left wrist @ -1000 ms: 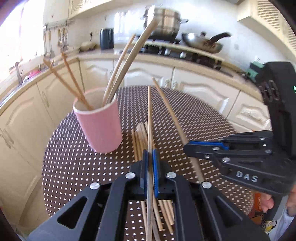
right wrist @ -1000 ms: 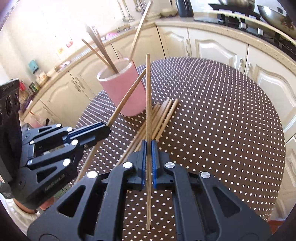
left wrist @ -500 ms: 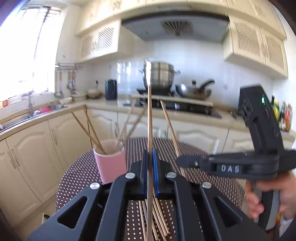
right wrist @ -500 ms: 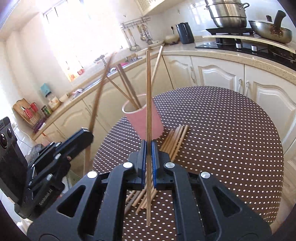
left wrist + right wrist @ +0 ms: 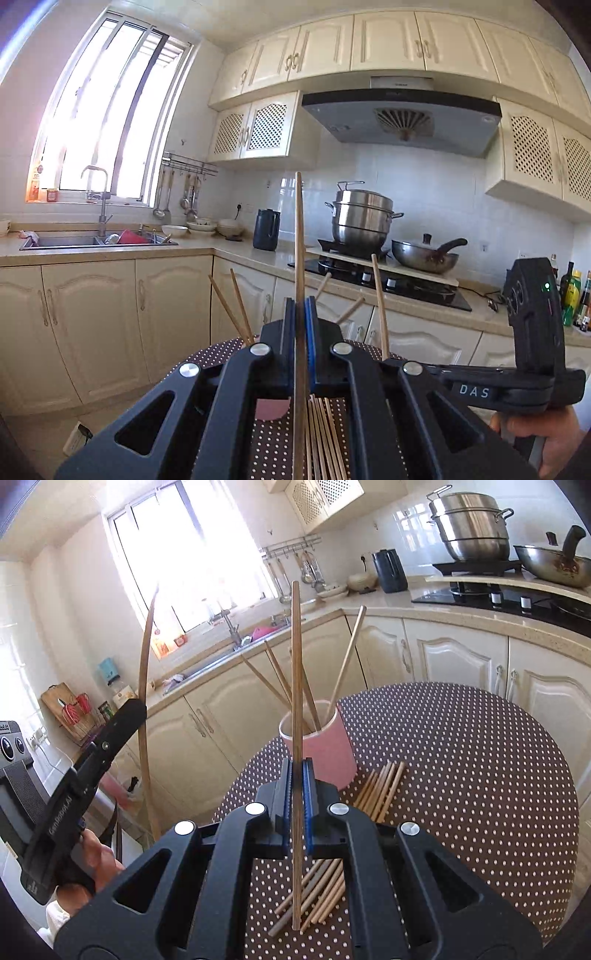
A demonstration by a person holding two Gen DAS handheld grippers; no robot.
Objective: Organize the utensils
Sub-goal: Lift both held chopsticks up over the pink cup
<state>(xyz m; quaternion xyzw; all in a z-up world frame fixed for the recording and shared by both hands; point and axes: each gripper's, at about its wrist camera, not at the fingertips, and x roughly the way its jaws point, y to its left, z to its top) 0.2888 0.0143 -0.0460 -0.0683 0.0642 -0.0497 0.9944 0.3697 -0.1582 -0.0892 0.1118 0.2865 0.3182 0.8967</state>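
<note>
Now each hand-held gripper, left (image 5: 300, 350) and right (image 5: 296, 797), clamps one chopstick (image 5: 295, 664).

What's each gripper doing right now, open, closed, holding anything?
Left gripper: closed on a single chopstick.
Right gripper: closed on another chopstick, held upright.

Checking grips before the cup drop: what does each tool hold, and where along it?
Each holds one chopstick: the left tool and right tool both clamp partway along the shaft, ends protruding both sides.
</note>
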